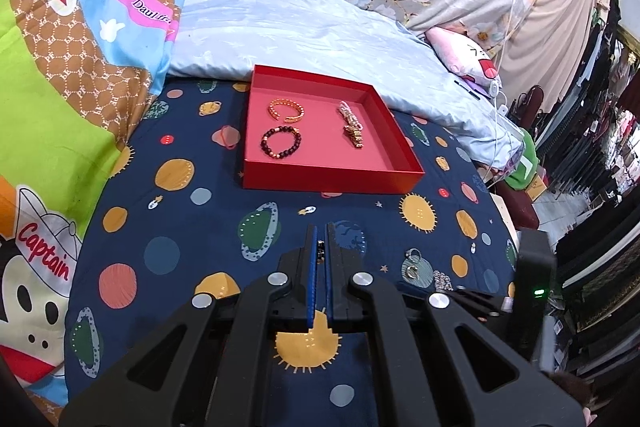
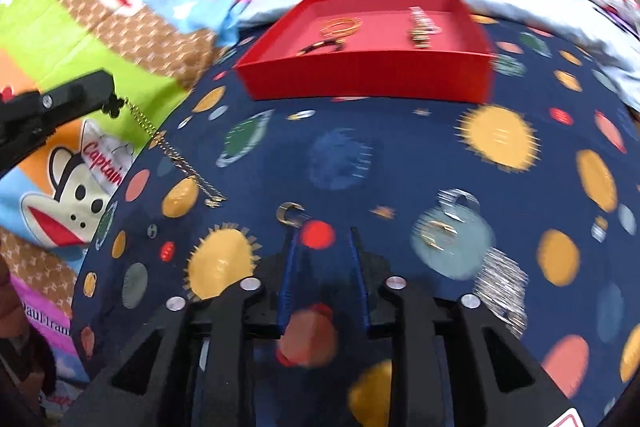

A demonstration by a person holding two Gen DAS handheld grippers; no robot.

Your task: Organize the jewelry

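A red tray sits on the navy planet-print cloth and holds a gold bangle, a dark bead bracelet and a pink-and-gold piece. My left gripper is shut on a gold chain with a black clover charm; in the right wrist view the chain hangs from it down to the cloth. My right gripper is open just above the cloth, close to a small ring. Rings and a silver sparkly piece lie to its right.
The tray also shows in the right wrist view. A pale blue quilt lies behind the tray, a cartoon monkey blanket to the left. The cloth's right edge drops off toward cluttered shelves.
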